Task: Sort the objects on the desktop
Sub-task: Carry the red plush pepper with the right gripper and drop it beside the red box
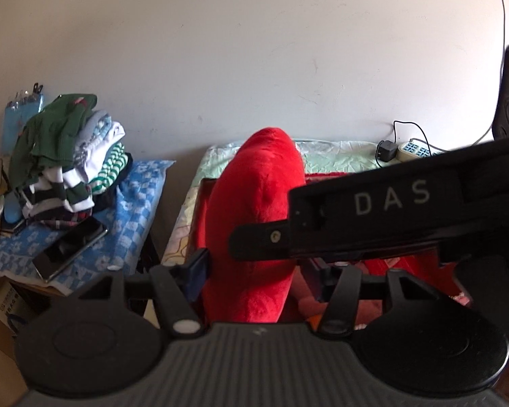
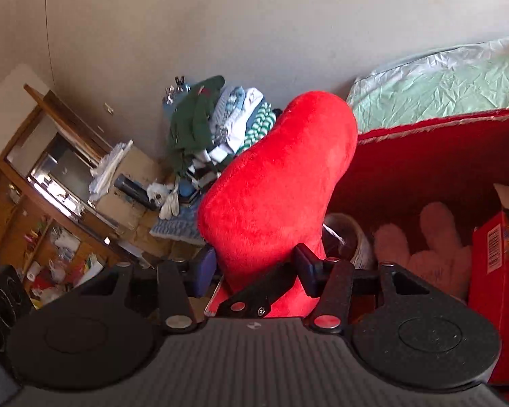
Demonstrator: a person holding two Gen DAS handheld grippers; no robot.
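A red plush cushion (image 1: 258, 210) stands up between the fingers of my left gripper (image 1: 258, 274), which is shut on its lower part. It also fills the middle of the right wrist view (image 2: 275, 196), where my right gripper (image 2: 258, 271) is shut on it too. The other gripper's black body marked "DAS" (image 1: 390, 213) crosses the left wrist view from the right and touches the cushion. Below and right of the cushion is a red box (image 2: 424, 156) holding a pink plush toy (image 2: 431, 247) and a red carton (image 2: 498, 271).
A pile of folded clothes (image 1: 68, 156) and a dark phone (image 1: 71, 251) lie on a blue patterned cloth at the left. A power strip with a charger (image 1: 407, 151) sits on the pale green cover (image 2: 441, 84) by the wall. Wooden shelves (image 2: 34, 203) stand at far left.
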